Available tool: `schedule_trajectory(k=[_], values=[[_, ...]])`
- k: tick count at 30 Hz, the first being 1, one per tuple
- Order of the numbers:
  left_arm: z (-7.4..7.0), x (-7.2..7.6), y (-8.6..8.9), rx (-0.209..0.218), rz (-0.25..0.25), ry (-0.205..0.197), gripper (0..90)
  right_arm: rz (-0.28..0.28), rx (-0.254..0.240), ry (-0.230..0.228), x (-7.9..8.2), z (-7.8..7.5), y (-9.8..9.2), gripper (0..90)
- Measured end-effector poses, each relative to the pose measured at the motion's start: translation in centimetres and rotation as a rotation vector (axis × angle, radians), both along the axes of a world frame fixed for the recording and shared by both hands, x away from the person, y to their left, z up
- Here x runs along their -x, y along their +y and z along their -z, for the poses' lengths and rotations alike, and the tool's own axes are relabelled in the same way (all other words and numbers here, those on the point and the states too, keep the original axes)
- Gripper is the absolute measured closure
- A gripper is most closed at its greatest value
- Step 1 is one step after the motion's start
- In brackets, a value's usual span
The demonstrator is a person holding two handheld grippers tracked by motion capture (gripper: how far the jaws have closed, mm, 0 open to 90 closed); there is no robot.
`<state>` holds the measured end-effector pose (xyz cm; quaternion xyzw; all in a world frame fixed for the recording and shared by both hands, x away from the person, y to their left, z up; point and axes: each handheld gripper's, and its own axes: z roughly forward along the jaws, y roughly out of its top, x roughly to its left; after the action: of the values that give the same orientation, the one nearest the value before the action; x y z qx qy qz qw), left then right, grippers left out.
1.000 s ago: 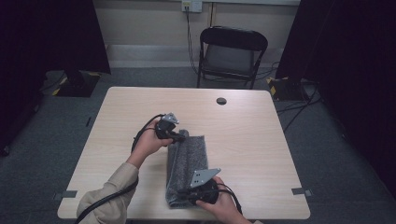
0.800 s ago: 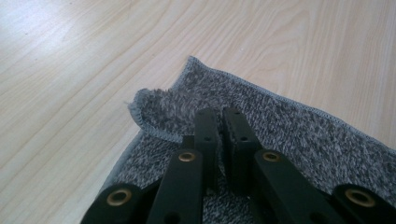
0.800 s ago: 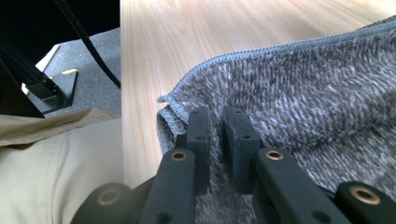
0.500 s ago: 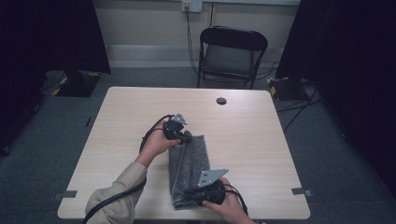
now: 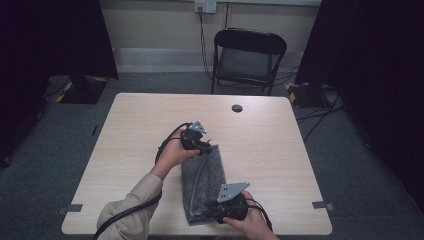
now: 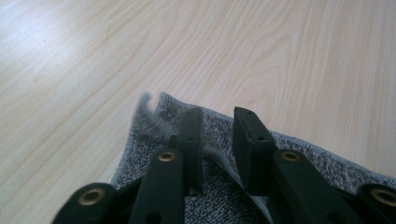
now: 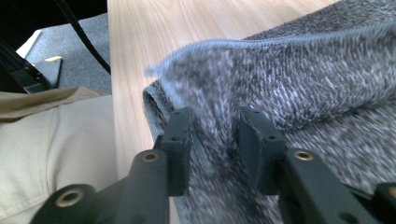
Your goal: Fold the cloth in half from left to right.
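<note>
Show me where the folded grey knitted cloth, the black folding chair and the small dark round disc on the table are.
Folded grey knitted cloth (image 5: 205, 180), high view, middle of its top layer.
Black folding chair (image 5: 248, 64), high view, on its seat.
Small dark round disc (image 5: 237, 108), high view, on its centre.

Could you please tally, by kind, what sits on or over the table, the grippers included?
Grey cloth: 1
Grippers, left and right: 2
Small round black thing near the table's far edge: 1
Total: 4
</note>
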<state>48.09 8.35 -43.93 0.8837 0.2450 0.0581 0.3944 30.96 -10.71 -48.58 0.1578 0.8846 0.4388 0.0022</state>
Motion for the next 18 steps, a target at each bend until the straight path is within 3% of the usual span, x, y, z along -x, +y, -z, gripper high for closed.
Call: schedule_trajectory(k=[7,18], values=[[-0.5,0.7,0.2,0.004,-0.01,-0.025,56.6,0.005,0.023,-0.003,-0.2,-0.2,-1.0,58.0],[-0.4,1.7,1.7,-0.009,-0.034,-0.036,48.1,0.01,0.044,-0.004,-0.1,-0.1,-2.1,53.9]])
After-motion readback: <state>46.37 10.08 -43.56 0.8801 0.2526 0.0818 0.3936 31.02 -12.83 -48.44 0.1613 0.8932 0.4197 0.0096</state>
